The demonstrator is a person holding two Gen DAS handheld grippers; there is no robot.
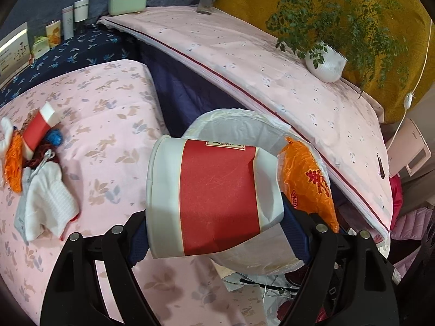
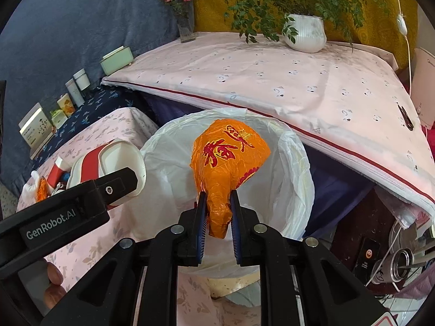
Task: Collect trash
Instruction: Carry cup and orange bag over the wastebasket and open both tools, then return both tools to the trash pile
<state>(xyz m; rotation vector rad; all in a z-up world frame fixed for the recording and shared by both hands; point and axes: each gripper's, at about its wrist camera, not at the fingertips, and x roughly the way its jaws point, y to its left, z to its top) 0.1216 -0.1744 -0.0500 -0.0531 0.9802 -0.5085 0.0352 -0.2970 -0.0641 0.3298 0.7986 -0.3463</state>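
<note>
Bin [image 2: 296, 163] lined with a thin white bag stands in the gap between the pink leaf-print table [image 1: 114, 125] and the larger pink-covered surface [image 2: 272, 81] behind it, mouth up, so both hands can reach over it from the table side. Right gripper [image 2: 217, 203] hangs directly above the opening, its blue pads nearly together and pinching the twisted neck of an orange plastic bag [image 2: 228, 157] with red characters; the puffed body of the bag sits over the liner, placed, I judge, for a straight drop. Left gripper [image 1: 214, 233] comes in beside it at the bin's table-side rim, jaws spread wide and pressing on the two ends of a red-and-white paper cup [image 1: 212, 198], which lies sideways between the pads with its open mouth toward one of them; wide spread looks forced by the cup's length. More rubbish waits on the table: another red-and-white carton [image 1: 40, 127], an orange scrap [image 1: 12, 163], a white sock-like cloth [image 1: 49, 198], something blue [image 1: 54, 135]. Plant pot [image 2: 304, 32], vase [image 2: 186, 24] and boxes along the back look like keepers, not trash
</note>
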